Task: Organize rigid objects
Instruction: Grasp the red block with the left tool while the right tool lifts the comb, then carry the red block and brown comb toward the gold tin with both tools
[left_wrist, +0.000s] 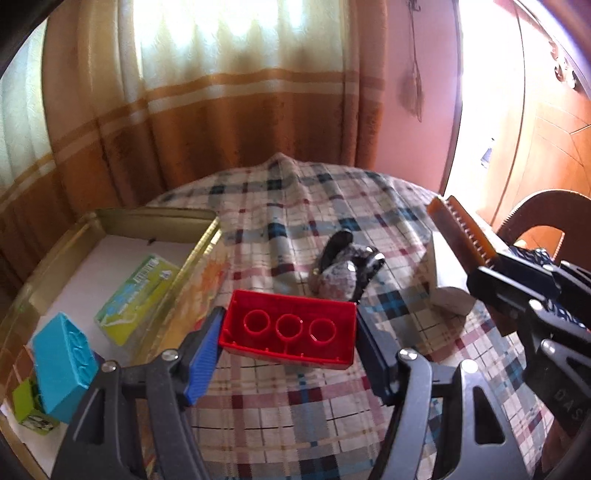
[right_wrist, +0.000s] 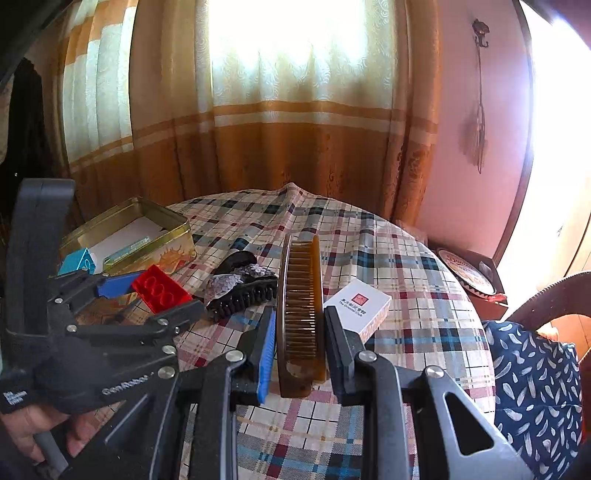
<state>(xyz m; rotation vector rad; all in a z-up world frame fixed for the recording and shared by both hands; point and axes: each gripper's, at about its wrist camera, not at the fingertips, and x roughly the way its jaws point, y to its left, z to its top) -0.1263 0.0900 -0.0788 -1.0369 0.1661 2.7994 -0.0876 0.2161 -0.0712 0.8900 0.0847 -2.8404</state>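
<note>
**Red brick in the left claw, comb waiting in the right**

The red building brick (left_wrist: 288, 334) is sitting between the two pads of the left claw (left_wrist: 286, 347), hollow side up, with its three round tubes showing. The pads are pressing on both short ends of the brick, so the claw is pinching it, and the brick seems to be hanging a little above the checked tablecloth (left_wrist: 295, 424), not lying on it. Just to the left of it the gold tin box (left_wrist: 159, 216) is standing open. Inside the tin a green-and-white packet (left_wrist: 136, 299) is lying flat, a teal block (left_wrist: 62, 365) is leaning at the near end, and a small green cube (left_wrist: 29, 410) is sitting beside the block.

The right claw (right_wrist: 299, 347) is pressed together on a brown comb (right_wrist: 301, 295), which is standing on its edge between the pads and pointing away over the surface. A white card box (right_wrist: 360, 308) is lying just beside the right pad. A black hair clip (right_wrist: 240, 288) is resting between the brick and the comb.

I judge that the step in hand is carrying the brick to the tin. The next move is calling for a short swing to the left, over the near wall of the tin, then a lowering into the free white floor between the packet and the teal block, and only then a release.
</note>
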